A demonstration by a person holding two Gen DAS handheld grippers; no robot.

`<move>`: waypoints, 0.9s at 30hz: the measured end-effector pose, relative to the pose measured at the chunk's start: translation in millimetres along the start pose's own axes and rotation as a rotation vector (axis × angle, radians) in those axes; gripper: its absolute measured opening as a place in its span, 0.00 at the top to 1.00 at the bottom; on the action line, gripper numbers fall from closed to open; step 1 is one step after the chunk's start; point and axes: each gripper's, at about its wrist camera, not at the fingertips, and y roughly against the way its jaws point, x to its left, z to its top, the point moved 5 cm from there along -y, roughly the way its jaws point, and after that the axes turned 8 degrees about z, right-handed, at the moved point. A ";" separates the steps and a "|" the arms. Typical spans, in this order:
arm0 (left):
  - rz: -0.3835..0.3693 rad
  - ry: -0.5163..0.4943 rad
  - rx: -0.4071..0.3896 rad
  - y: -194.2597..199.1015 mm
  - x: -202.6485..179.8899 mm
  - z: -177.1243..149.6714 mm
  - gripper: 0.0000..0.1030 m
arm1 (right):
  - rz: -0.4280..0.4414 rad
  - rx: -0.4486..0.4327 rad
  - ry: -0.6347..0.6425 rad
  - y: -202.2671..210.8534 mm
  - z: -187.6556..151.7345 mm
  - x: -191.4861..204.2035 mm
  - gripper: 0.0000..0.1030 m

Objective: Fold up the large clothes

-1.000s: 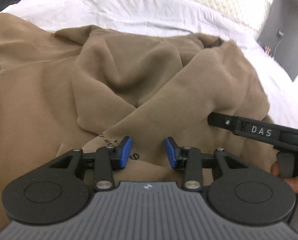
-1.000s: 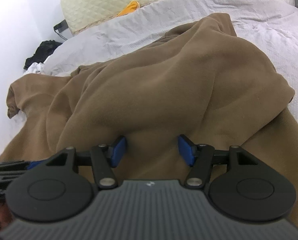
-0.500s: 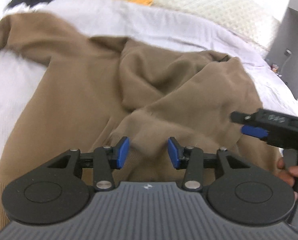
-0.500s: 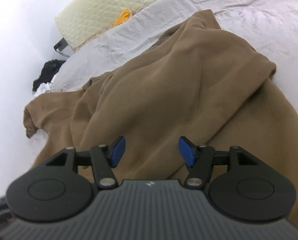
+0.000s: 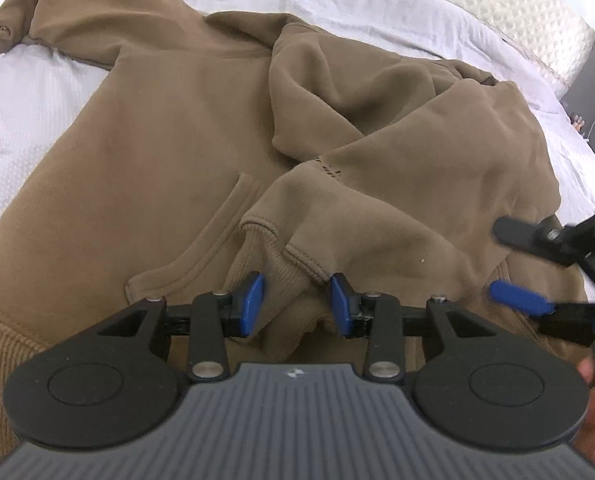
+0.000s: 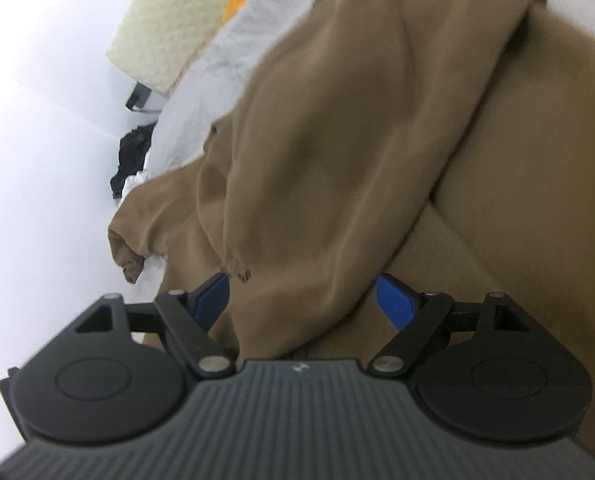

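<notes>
Our left gripper is partly closed and seems to pinch the ribbed cuff of the brown hoodie, though its jaws have just been closing a little. Our right gripper has just been opening wide, with loose cloth between the pads but not squeezed. The hoodie lies bunched on the white bed, so if we pull the cuff now, the sleeve could slip out or drag the pile crooked.

Bright, soft daylight (right view blurred)
</notes>
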 end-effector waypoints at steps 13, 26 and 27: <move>-0.103 0.075 -0.043 15.0 4.4 7.7 0.44 | 0.003 -0.013 -0.045 -21.4 4.1 -7.5 0.86; -0.217 -0.015 -0.146 34.0 -29.5 5.6 0.53 | -0.167 -0.069 0.076 29.8 0.2 5.4 0.88; -0.213 -0.027 -0.139 30.2 -32.5 4.6 0.55 | -0.201 -0.052 0.073 24.9 -2.3 0.5 0.88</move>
